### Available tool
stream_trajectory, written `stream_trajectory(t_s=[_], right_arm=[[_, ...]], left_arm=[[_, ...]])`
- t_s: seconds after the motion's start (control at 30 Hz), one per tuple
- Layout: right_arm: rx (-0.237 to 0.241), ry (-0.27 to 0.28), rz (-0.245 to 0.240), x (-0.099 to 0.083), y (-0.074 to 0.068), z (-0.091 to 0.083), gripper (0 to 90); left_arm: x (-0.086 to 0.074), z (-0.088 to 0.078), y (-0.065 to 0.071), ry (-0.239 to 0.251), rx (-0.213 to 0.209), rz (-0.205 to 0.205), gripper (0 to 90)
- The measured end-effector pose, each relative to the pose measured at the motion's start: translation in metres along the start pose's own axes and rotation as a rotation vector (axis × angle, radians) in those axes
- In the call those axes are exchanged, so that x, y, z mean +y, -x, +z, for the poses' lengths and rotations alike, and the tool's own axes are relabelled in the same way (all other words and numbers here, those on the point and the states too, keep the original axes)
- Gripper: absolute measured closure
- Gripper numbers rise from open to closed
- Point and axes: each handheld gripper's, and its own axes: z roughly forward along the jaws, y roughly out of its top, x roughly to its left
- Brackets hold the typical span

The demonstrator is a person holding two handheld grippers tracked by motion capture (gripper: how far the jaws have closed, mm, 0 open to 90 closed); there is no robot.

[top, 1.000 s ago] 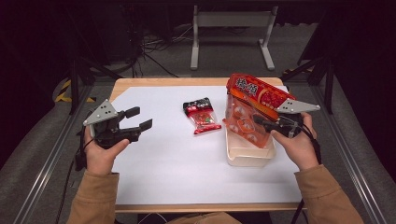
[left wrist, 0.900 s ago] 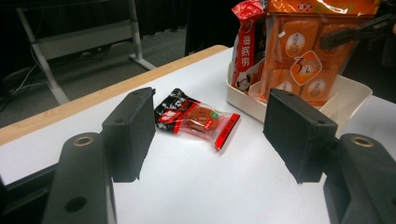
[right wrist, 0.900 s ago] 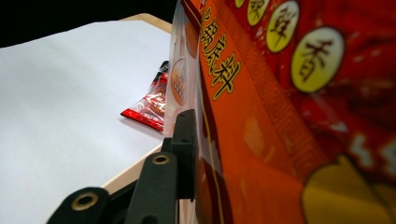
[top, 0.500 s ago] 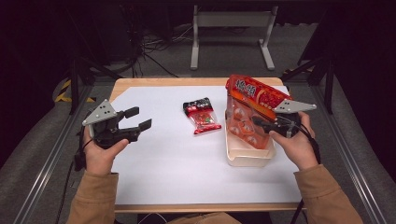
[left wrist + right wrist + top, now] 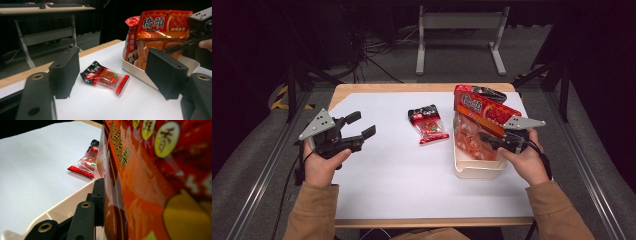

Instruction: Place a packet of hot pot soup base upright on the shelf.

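Note:
A large orange-red snack bag [image 5: 484, 112] stands tilted in a cream tray [image 5: 477, 170] at the table's right. My right gripper [image 5: 486, 138] is shut on the bag's lower half; in the right gripper view one black finger [image 5: 98, 200] presses the bag's [image 5: 150, 182] side above the tray rim [image 5: 65, 207]. A small red-and-black packet [image 5: 428, 125] lies flat mid-table. My left gripper [image 5: 362, 125] hovers at the left, aimed toward the packet [image 5: 105, 76]. Its jaws have just been opening and nothing is between them.
A white sheet [image 5: 397, 175] covers the wooden table. Metal rails run along both sides of the table. A grey stand frame [image 5: 459, 22] and cables sit on the floor beyond the far edge.
The right hand has sunk a little, lowering the bag deeper into the tray. The left jaws stand slightly wider; that hand has stayed in place.

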Motion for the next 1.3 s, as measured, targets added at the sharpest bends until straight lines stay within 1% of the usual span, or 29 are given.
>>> stream_trajectory(t_s=[0.1,0.23,0.27,0.3,0.33,0.4,0.43,0.47,0.5,0.53,0.63,0.67,0.7,0.73,0.77,0.83,0.87,0.97,1.03,1.07,1.1,1.13,1.2,1.27,1.3], right_arm=[[0.005,0.009,0.015,-0.004,0.002,-0.002,69.6],[0.016,0.016,-0.005,-0.003,0.002,-0.003,69.3],[0.017,0.016,-0.005,-0.003,0.002,-0.003,68.5],[0.015,0.013,-0.005,-0.003,0.003,-0.004,65.7],[0.005,0.019,-0.009,-0.003,0.004,-0.005,62.4],[0.004,0.043,0.004,-0.003,0.005,-0.009,58.1],[0.007,0.055,0.018,-0.003,0.006,-0.012,54.7],[0.005,0.07,0.025,-0.003,0.007,-0.014,52.3],[0.002,0.082,0.028,-0.002,0.007,-0.018,50.1],[0.004,0.087,0.031,-0.002,0.008,-0.02,47.4],[0.008,0.096,0.043,-0.002,0.009,-0.025,40.3],[0.008,0.096,0.043,-0.002,0.009,-0.025,40.3],[0.01,0.104,0.05,-0.002,0.01,-0.028,38.1],[0.012,0.111,0.054,-0.003,0.011,-0.032,33.7],[0.012,0.111,0.054,-0.003,0.011,-0.032,33.7],[0.023,0.106,0.056,-0.004,0.012,-0.039,30.1],[0.023,0.106,0.056,-0.004,0.012,-0.039,30.1],[0.022,0.107,0.044,-0.005,0.012,-0.046,28.8],[0.017,0.106,0.045,-0.005,0.012,-0.051,29.2],[0.021,0.108,0.046,-0.005,0.012,-0.054,29.2],[0.023,0.109,0.041,-0.005,0.012,-0.057,29.9],[0.027,0.104,0.036,-0.006,0.013,-0.06,31.1],[0.031,0.092,0.022,-0.006,0.014,-0.066,36.5],[0.037,0.083,0.02,-0.007,0.014,-0.071,40.4],[0.043,0.076,0.019,-0.008,0.015,-0.074,42.2]], left_arm=[[-0.002,0.006,0.0,-0.041,-0.006,-0.006,23.2],[-0.004,0.015,0.001,-0.086,-0.007,0.009,18.2],[-0.005,0.017,0.001,-0.096,-0.009,0.015,17.6],[-0.005,0.019,0.001,-0.102,-0.007,0.015,16.7],[-0.006,0.02,0.001,-0.11,-0.01,0.008,15.9],[-0.007,0.023,-0.001,-0.128,-0.01,-0.037,11.7],[-0.007,0.024,-0.003,-0.13,-0.006,-0.027,10.3],[-0.008,0.025,-0.003,-0.129,-0.008,-0.038,10.9],[-0.008,0.026,-0.004,-0.13,-0.011,-0.032,11.1],[-0.008,0.027,-0.004,-0.129,-0.01,-0.041,10.9],[-0.008,0.028,-0.005,-0.127,-0.013,-0.047,9.0],[-0.008,0.029,-0.005,-0.123,-0.014,-0.054,9.0],[-0.008,0.03,-0.006,-0.119,-0.018,-0.051,7.5],[-0.009,0.031,-0.006,-0.121,-0.023,-0.044,4.1],[-0.009,0.031,-0.006,-0.121,-0.023,-0.044,3.5],[-0.01,0.033,-0.008,-0.122,-0.012,-0.045,3.3],[-0.01,0.034,-0.008,-0.124,-0.005,-0.059,3.3],[-0.011,0.036,-0.011,-0.122,-0.007,-0.073,4.3],[-0.011,0.037,-0.011,-0.119,-0.001,-0.066,8.3],[-0.011,0.038,-0.012,-0.11,-0.003,-0.065,9.6],[-0.011,0.038,-0.012,-0.102,-0.009,-0.071,12.5],[-0.011,0.039,-0.013,-0.105,-0.012,-0.07,14.8],[-0.011,0.041,-0.013,-0.104,-0.016,-0.073,18.7],[-0.011,0.044,-0.014,-0.106,-0.022,-0.073,21.8],[-0.011,0.046,-0.015,-0.114,-0.023,-0.069,22.8]])
